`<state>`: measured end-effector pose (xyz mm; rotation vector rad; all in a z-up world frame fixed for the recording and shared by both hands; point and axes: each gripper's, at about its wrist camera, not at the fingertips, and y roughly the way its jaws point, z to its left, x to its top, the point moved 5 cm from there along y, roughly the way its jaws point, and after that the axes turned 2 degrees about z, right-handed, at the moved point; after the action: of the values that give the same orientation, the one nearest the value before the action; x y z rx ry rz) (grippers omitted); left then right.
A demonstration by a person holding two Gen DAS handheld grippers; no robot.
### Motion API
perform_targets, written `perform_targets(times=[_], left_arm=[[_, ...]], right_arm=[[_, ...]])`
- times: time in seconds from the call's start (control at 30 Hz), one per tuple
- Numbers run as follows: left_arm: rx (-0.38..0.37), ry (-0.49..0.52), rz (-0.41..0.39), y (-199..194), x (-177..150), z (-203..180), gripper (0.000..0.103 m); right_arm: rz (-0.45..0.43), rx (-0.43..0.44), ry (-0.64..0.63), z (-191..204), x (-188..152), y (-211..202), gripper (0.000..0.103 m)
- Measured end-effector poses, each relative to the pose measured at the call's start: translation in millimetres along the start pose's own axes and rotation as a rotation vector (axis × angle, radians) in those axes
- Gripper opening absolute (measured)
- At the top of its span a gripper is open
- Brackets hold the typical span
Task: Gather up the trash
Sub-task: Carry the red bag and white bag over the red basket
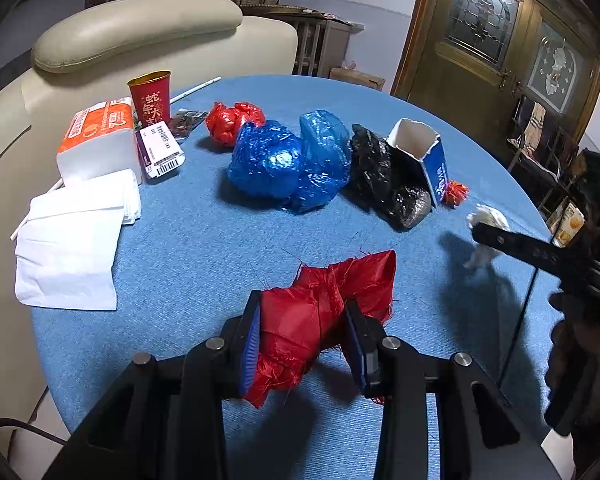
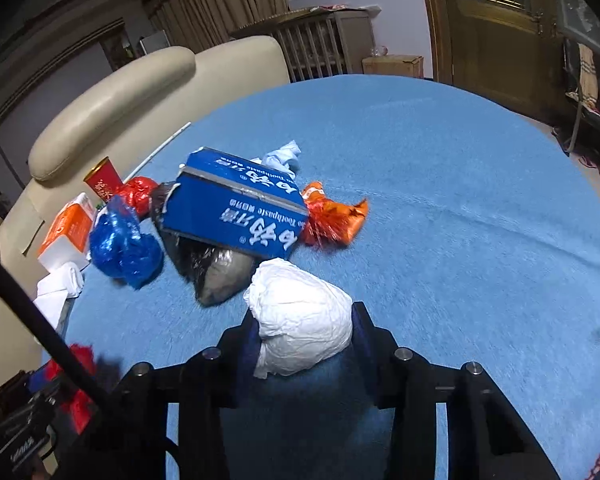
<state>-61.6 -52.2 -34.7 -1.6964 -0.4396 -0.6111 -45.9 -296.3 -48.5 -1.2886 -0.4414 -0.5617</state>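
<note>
My left gripper (image 1: 304, 305) is shut on a crumpled red plastic bag (image 1: 324, 292), held just above the blue table (image 1: 204, 264) near its front edge. My right gripper (image 2: 305, 316) is shut on a crumpled white paper wad (image 2: 300, 300), which fills the gap between both pads. In the left wrist view that wad (image 1: 490, 216) shows at the right, with one black finger (image 1: 520, 246) across it. A heap of trash lies mid-table: blue bags (image 1: 288, 160), a black bag (image 1: 384, 184), a blue toothpaste box (image 2: 236, 208), a red bag (image 1: 232, 120) and an orange wrapper (image 2: 332, 220).
At the table's left stand a red paper cup (image 1: 150, 96), an orange tissue pack (image 1: 96, 136) and loose white napkins (image 1: 72, 240). A cream sofa (image 1: 140, 28) rises behind them. The table's round edge curves close on the right, with a wooden door (image 1: 480, 40) beyond.
</note>
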Motion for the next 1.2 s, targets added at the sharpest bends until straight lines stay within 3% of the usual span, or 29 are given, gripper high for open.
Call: perform_targets(times=[0.43, 1.2], left_arm=[[0.010, 0.043, 0.012, 0.4, 3.8, -26.4, 0.039], [-0.014, 0.132, -0.005, -7.3, 4.9, -69.2, 0.039]], right_arm=[[-0.033, 0.013, 0.009, -8.1, -48.0, -57.1, 0.046], [-0.085, -0.010, 0.056, -29.0, -76.8, -102.1, 0.046]])
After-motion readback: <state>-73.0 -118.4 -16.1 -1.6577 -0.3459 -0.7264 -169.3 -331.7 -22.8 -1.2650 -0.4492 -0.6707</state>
